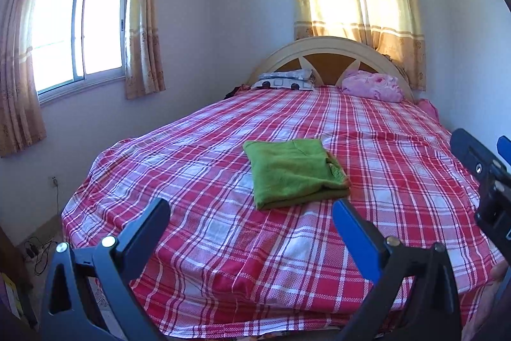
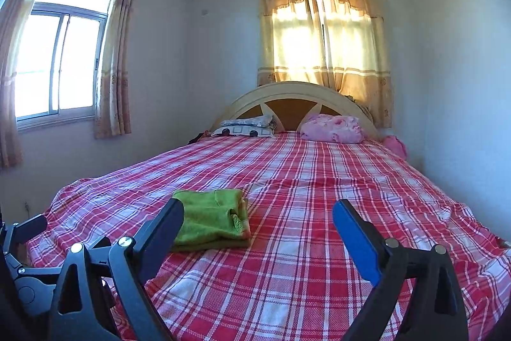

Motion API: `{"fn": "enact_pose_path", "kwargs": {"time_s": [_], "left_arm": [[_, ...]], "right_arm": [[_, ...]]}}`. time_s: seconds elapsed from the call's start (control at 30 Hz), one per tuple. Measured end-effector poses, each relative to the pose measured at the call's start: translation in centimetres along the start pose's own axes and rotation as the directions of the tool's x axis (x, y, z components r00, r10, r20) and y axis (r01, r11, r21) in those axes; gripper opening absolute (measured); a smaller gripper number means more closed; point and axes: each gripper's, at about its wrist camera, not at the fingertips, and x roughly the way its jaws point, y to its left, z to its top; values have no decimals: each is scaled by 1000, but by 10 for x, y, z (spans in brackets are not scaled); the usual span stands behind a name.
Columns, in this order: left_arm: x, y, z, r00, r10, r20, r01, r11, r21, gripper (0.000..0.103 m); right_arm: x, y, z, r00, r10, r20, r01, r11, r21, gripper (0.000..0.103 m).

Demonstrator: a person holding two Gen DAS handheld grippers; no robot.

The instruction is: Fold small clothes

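A small green garment [image 1: 295, 173] lies folded into a rough rectangle on the red plaid bed [image 1: 223, 245]. It also shows in the right wrist view [image 2: 214, 218], left of centre. My left gripper [image 1: 250, 210] is open and empty, held back near the bed's foot, just short of the garment. My right gripper [image 2: 258, 211] is open and empty, to the right of the garment, its left finger [image 2: 163, 232] overlapping the garment's near left edge in view. The right gripper also shows at the right edge of the left wrist view [image 1: 488, 168].
A patterned pillow [image 1: 286, 79] and a pink bundle [image 1: 372, 85] lie at the headboard [image 1: 325, 45]. Walls close in the bed's right side. A window [image 1: 76, 31] and curtains are on the left wall. Cables [image 1: 38, 251] lie on the floor at the left.
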Motion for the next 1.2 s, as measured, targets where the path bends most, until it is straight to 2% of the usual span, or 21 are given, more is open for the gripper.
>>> {"fn": "enact_pose_path", "kwargs": {"time_s": [1.2], "left_arm": [[0, -4, -2, 1000, -20, -6, 20, 1000, 4, 103]], "right_arm": [[0, -1, -4, 1000, 0, -16, 0, 1000, 6, 95]]}}
